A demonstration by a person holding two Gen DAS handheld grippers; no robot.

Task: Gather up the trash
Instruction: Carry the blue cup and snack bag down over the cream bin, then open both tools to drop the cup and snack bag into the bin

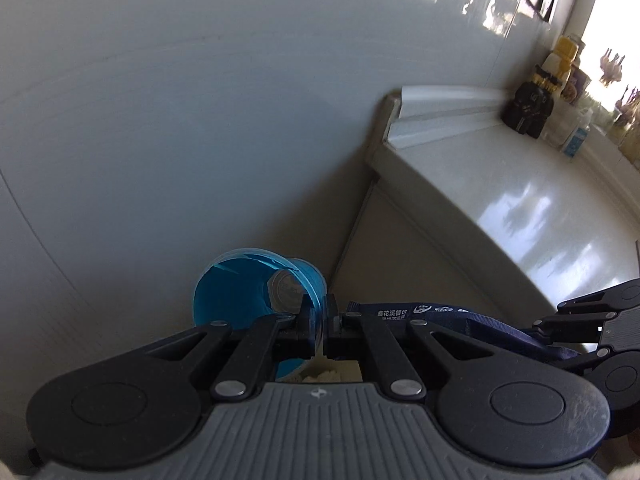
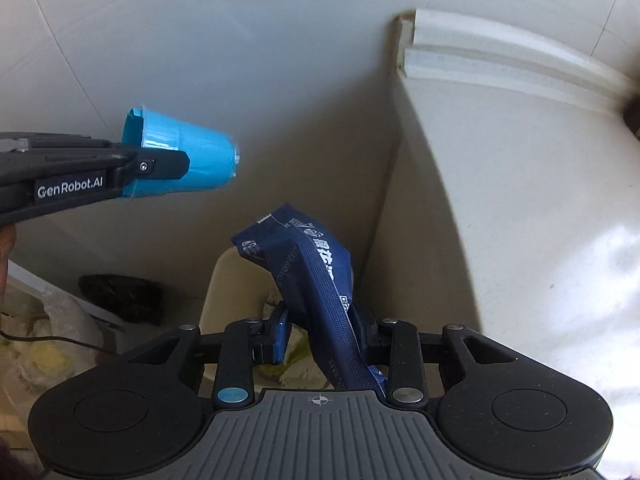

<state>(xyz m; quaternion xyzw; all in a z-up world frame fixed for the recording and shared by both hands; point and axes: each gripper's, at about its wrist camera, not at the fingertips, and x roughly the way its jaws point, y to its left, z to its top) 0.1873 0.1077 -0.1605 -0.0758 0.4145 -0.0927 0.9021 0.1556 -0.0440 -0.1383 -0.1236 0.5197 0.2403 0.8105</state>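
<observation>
L gripper [image 1: 319, 322] pinches blue cup [image 1: 244, 292] by rim (thin, crushable). R gripper [image 2: 320, 336] clamps navy wrapper [image 2: 316, 276] mid-body: light, floppy, slick. Bin [image 2: 224, 288] below, near.

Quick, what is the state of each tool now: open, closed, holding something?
Left tool: closed on the rim of the blue plastic cup.
Right tool: closed on the dark blue wrapper.

The right gripper [image 2: 320, 334] clamped a dark blue wrapper [image 2: 316, 276] above a beige bin [image 2: 224, 284]; the left gripper [image 2: 182, 166] pinched a blue plastic cup [image 2: 200, 152]
</observation>
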